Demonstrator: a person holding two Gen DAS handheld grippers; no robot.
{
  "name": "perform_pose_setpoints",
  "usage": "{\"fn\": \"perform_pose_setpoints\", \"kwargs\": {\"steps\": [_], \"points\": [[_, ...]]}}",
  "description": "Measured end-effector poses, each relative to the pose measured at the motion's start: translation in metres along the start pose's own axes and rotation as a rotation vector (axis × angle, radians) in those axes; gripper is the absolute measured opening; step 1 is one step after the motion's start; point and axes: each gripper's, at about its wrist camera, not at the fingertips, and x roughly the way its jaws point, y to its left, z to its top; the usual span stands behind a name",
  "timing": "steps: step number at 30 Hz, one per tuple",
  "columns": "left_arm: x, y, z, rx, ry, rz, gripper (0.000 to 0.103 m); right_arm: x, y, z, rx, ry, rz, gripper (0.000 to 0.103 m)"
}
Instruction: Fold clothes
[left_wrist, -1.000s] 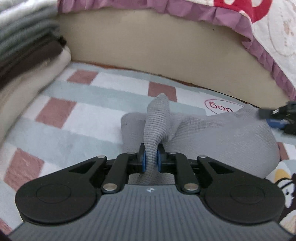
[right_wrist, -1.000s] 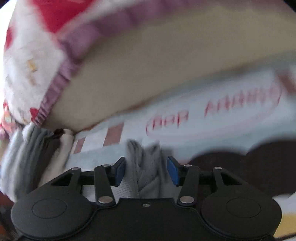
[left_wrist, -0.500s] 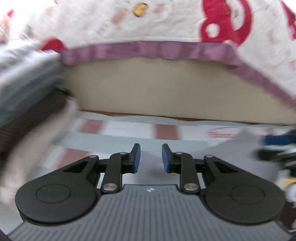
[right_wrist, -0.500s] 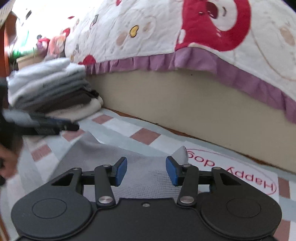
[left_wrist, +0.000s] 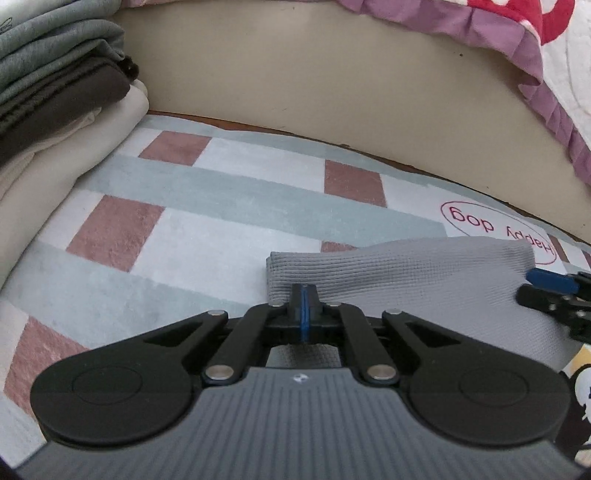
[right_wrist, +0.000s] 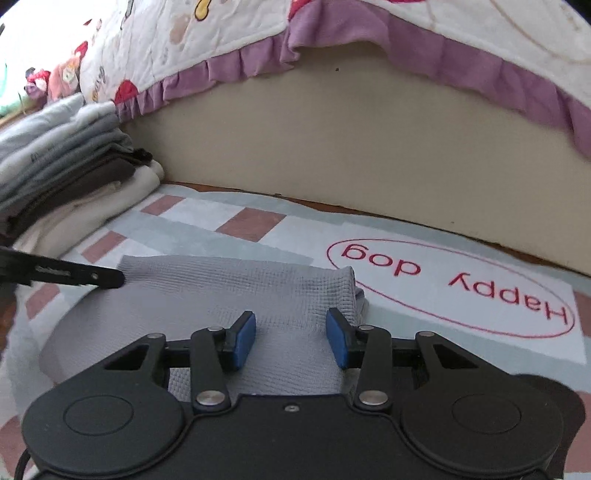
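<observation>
A grey knitted garment (left_wrist: 406, 273) lies flat and folded on the checked rug (left_wrist: 184, 229). My left gripper (left_wrist: 303, 314) is shut, pads pressed tight together, its tips at the garment's near left corner. No cloth shows between the pads. In the right wrist view the same garment (right_wrist: 221, 284) stretches across the middle, and the left gripper (right_wrist: 110, 278) touches its left end. My right gripper (right_wrist: 291, 341) is open, low over the garment's right end, one finger on each side of a low ridge of cloth. From the left wrist view the right gripper (left_wrist: 532, 288) shows at the far right edge.
A stack of folded clothes (left_wrist: 55, 85) in grey, brown and cream stands at the left on the rug. The beige bed base (left_wrist: 332, 81) runs along the back under a quilt with a purple frill (right_wrist: 369, 37). A red "Happy dog" oval (right_wrist: 454, 291) marks the rug on the right.
My left gripper held a raised fold of the garment, opened and let it drop, and is now shut at the flat garment's corner. The right gripper stayed open.
</observation>
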Motion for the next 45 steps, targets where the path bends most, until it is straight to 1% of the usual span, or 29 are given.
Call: {"fn": "perform_pose_setpoints", "kwargs": {"steps": [1,2,4,7,9,10,11,13,14,15,18,19,20,21,22,24,26,27,29,30,31,33,34,36,40,41,42,43,45], "points": [[0.0,-0.001,0.001,0.006,0.002,0.004,0.002,-0.005,-0.002,-0.001,0.012,0.002,0.004,0.044],[0.001,-0.001,0.001,0.013,0.004,0.009,0.002,-0.018,0.005,0.001,0.021,0.005,-0.045,0.04],[0.0,0.001,0.001,-0.001,0.005,0.006,0.002,-0.042,0.017,0.004,0.038,0.012,-0.136,0.046],[0.0,0.005,0.0,-0.038,0.003,-0.014,0.002,-0.039,0.015,-0.004,0.057,0.052,-0.122,0.046],[0.001,0.007,0.002,-0.049,0.01,-0.021,0.002,-0.038,0.014,-0.01,0.069,0.08,-0.112,0.039],[0.001,0.008,0.002,-0.053,0.012,-0.025,0.002,-0.037,0.013,-0.013,0.076,0.093,-0.107,0.039],[-0.001,0.009,0.003,-0.051,0.02,-0.026,0.002,-0.036,0.012,-0.016,0.082,0.107,-0.102,0.042],[-0.006,0.011,0.006,-0.046,0.034,-0.027,0.003,-0.034,0.011,-0.022,0.094,0.134,-0.092,0.054],[-0.013,0.013,0.01,-0.051,0.054,0.015,0.003,-0.034,0.01,-0.025,0.104,0.146,-0.087,0.054],[-0.025,0.017,0.014,-0.067,0.09,0.097,0.004,-0.042,0.006,-0.024,0.142,0.144,-0.086,0.054],[-0.071,0.034,0.014,-0.107,0.049,0.026,0.006,-0.066,-0.008,-0.022,0.254,0.137,-0.083,0.055],[-0.074,0.04,0.014,-0.134,0.06,-0.044,0.009,-0.074,-0.013,-0.021,0.294,0.133,-0.078,0.056],[-0.077,0.046,0.014,-0.161,0.073,-0.117,0.01,-0.08,-0.019,-0.022,0.354,0.118,-0.041,0.059],[-0.072,0.05,0.012,-0.205,0.087,-0.174,0.01,-0.085,-0.025,-0.023,0.416,0.105,-0.003,0.061],[-0.066,0.053,0.01,-0.25,0.102,-0.23,0.01,-0.084,-0.031,-0.026,0.493,0.111,0.041,0.063],[-0.052,0.054,0.008,-0.306,0.141,-0.275,0.01,-0.072,-0.041,-0.033,0.63,0.164,0.109,0.063],[-0.038,0.05,0.007,-0.322,0.181,-0.306,0.016,-0.063,-0.043,-0.04,0.719,0.209,0.132,0.063],[-0.032,0.047,0.006,-0.316,0.194,-0.307,0.019,-0.058,-0.043,-0.044,0.757,0.215,0.151,0.063],[-0.025,0.042,0.006,-0.301,0.203,-0.288,0.02,-0.05,-0.042,-0.051,0.808,0.215,0.174,0.063],[-0.024,0.041,0.008,-0.297,0.196,-0.282,0.021,-0.046,-0.041,-0.054,0.827,0.213,0.18,0.063],[-0.022,0.039,0.01,-0.293,0.189,-0.276,0.023,-0.042,-0.04,-0.057,0.845,0.212,0.184,0.063],[-0.023,0.033,0.015,-0.241,0.144,-0.225,0.024,-0.037,-0.038,-0.061,0.842,0.213,0.16,0.063],[-0.022,0.033,0.015,-0.236,0.144,-0.218,0.025,-0.035,-0.036,-0.063,0.841,0.21,0.148,0.063],[-0.021,0.033,0.015,-0.227,0.146,-0.205,0.031,-0.033,-0.039,-0.067,0.858,0.175,0.141,0.063],[-0.019,0.033,0.015,-0.208,0.15,-0.181,0.032,-0.021,-0.045,-0.073,0.926,0.14,0.153,0.063],[-0.019,0.033,0.015,-0.204,0.151,-0.175,0.032,-0.02,-0.045,-0.073,0.933,0.115,0.157,0.065],[-0.019,0.033,0.015,-0.199,0.152,-0.169,0.033,-0.018,-0.043,-0.072,0.906,0.087,0.147,0.064],[-0.018,0.033,0.015,-0.195,0.152,-0.163,0.037,-0.016,-0.04,-0.071,0.874,0.06,0.135,0.059],[-0.018,0.035,0.014,-0.201,0.157,-0.161,0.042,-0.015,-0.031,-0.065,0.74,0.019,0.093,0.054]]}}
